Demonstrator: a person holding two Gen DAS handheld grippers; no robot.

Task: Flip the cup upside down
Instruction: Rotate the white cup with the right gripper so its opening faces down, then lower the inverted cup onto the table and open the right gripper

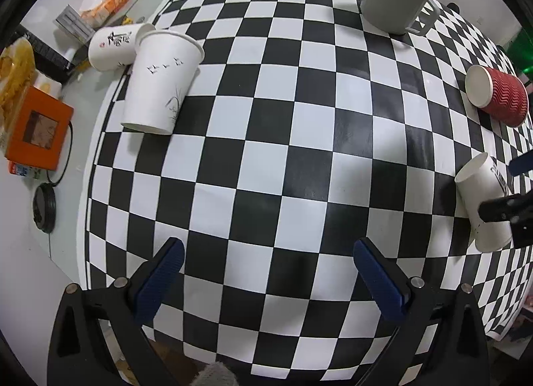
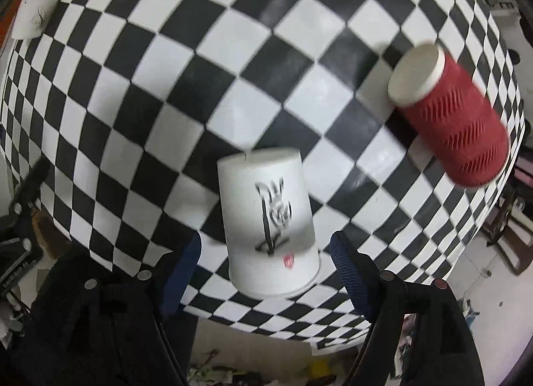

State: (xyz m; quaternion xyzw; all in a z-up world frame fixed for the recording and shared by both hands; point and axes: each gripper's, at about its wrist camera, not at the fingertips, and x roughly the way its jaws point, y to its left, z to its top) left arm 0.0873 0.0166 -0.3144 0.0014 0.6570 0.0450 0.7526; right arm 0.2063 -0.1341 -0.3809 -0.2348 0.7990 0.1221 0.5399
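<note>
Starting at your left, the left hand-held gripper (image 1: 268,261) hangs over bare checkered bench (image 1: 266,139) with its jaws spread wide and nothing between them. Beyond it to the left, a tall white paper cup with a bird print (image 1: 160,82) stands upright, touching a smaller printed cup (image 1: 113,47) behind it.

Moving right, your right hand-held gripper (image 2: 265,257) is also open, its blue pads (image 2: 348,272) flanking the white paper cup with black calligraphy (image 2: 269,219) without touching it, as far as the blurred picture shows. That cup sits mouth-down near the bench's front edge, base up, so it looks already inverted.

Treat it as very light and thin-walled: it will dent under a hard squeeze and slide on the smooth surface. If you take it again, grip mid-wall, gently, across the widest span.

Further right, the red ribbed cup (image 2: 456,122) also appears inverted, well apart.
</note>
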